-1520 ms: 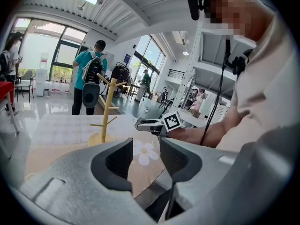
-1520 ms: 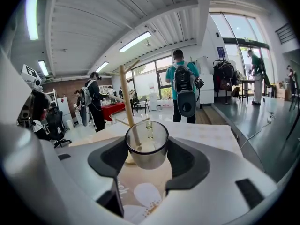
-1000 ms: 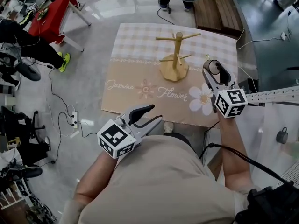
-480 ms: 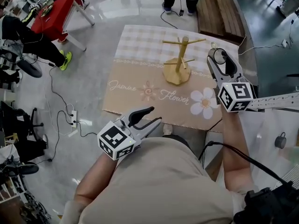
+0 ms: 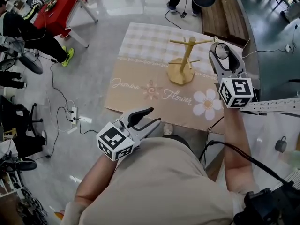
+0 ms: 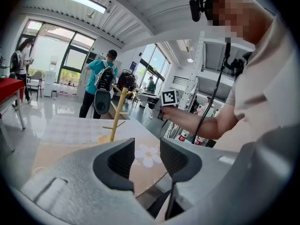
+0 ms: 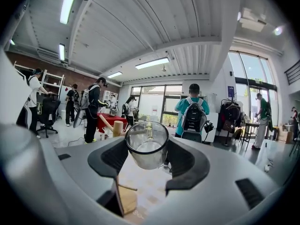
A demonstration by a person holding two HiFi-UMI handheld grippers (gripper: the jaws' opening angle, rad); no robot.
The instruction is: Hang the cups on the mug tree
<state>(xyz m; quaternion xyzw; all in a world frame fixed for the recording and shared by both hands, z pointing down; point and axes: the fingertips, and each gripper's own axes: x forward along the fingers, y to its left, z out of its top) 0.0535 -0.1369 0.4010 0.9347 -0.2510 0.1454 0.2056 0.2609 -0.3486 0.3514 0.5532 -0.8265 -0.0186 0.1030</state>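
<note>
Head view: a tabletop [image 5: 140,78] carries a beige cloth [image 5: 136,90] with a checked far half and a printed white daisy. A pale wooden mug tree [image 5: 185,62] with a round base stands upright on the cloth, toward its far right part. The right tongs [image 5: 220,48] are held out over the right edge of the tabletop and are clenched on a clear glass cup [image 5: 222,52]. The cup sits just beside the right tip of the tree's top peg. The left tongs [image 5: 154,115] hang at the near edge of the cloth, close to the person's body and well apart from the tree, with their jaws spread.

Left gripper view: the left tongs [image 6: 147,153] are released, and only the cloth with its daisy shows through the gap between the dark pads. Beyond them the mug tree [image 6: 117,114] stands on the tabletop [image 6: 65,135]. To its right, an outstretched arm bears the marker cube of the right tongs.

Right gripper view: the right tongs [image 7: 147,151] grasp the cup [image 7: 146,146], one pad pressing on each side of its wall, with its open rim toward the camera. The cup is in the air above the checked cloth. The top of the mug tree's post [image 7: 117,128] shows just left of the cup, and its round base [image 7: 126,199] appears below, between the jaws.
</note>
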